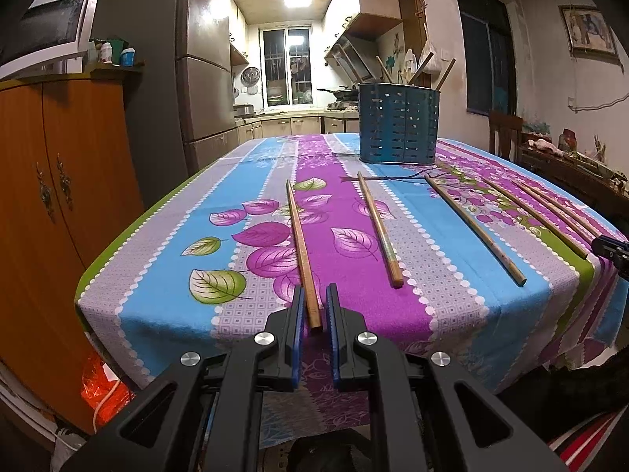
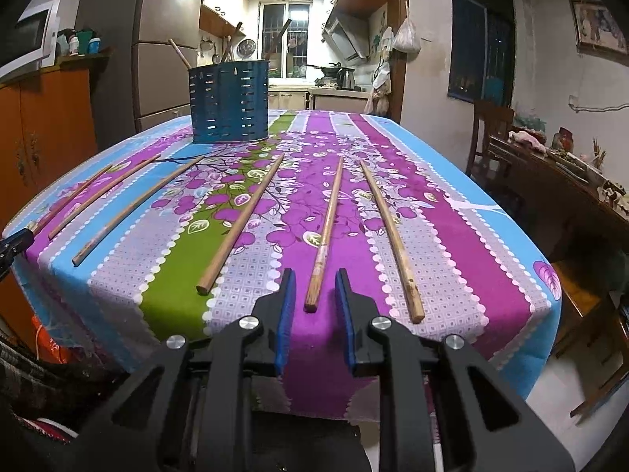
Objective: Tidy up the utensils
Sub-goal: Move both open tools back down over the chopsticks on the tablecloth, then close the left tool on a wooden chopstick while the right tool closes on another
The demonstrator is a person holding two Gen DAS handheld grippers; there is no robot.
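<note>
Six wooden chopsticks strewn lengthwise on the floral tablecloth [image 2: 243, 275], near edge to middle. Beyond them, blue slotted holder [image 2: 229, 102], upright at the far end, a few sticks already inside. Left gripper [image 1: 315, 299] spread narrowly, straddling the near end of the leftmost chopstick [image 1: 300, 244], not yet pinching. Right gripper [image 2: 315, 281] spread wider around the end of another chopstick [image 2: 326, 232]. Probably light, stiff, smooth, apt to roll or pivot; best pinched just behind the thick butt end.
</note>
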